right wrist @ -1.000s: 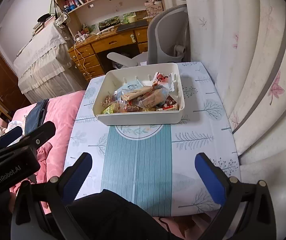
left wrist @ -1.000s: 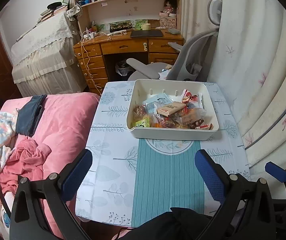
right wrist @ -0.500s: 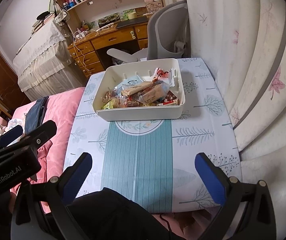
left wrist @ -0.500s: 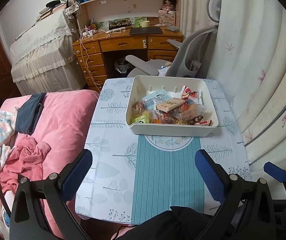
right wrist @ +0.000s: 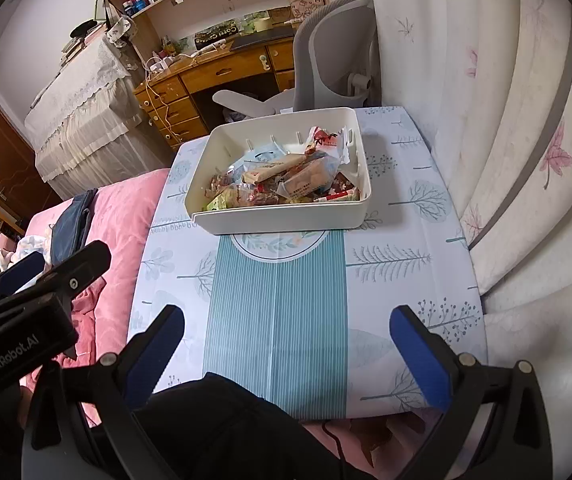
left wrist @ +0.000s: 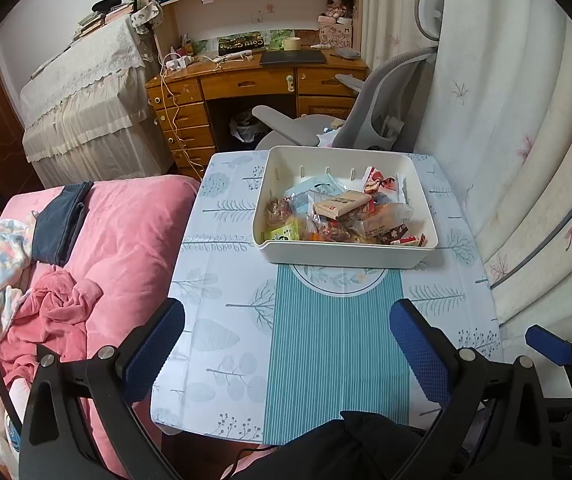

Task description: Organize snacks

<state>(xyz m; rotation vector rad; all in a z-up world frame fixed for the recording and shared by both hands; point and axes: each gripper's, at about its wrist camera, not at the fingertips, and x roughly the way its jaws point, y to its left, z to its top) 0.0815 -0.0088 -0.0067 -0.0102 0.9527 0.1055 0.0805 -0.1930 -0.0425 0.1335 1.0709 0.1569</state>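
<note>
A white plastic bin (left wrist: 342,254) (right wrist: 286,218) stands at the far half of the small table, holding several wrapped snacks (left wrist: 342,212) (right wrist: 286,180) heaped together. My left gripper (left wrist: 286,344) hovers open above the table's near edge, well short of the bin, with nothing between its blue pads. My right gripper (right wrist: 286,344) is likewise open and empty above the near edge. The left gripper's body (right wrist: 26,312) shows at the left of the right wrist view. The right gripper's fingertip (left wrist: 548,344) shows at the right of the left wrist view.
The table (left wrist: 226,320) (right wrist: 406,280) wears a leaf-print cloth with a teal striped middle. A pink bed (left wrist: 118,240) adjoins its left side, a white curtain (left wrist: 526,160) its right. A grey office chair (left wrist: 366,128) and wooden desk (left wrist: 254,80) stand beyond. Dark fabric (right wrist: 226,432) lies below the grippers.
Both grippers have drawn back and risen a little, so the bin and table look smaller and farther. Both stay open and empty.
</note>
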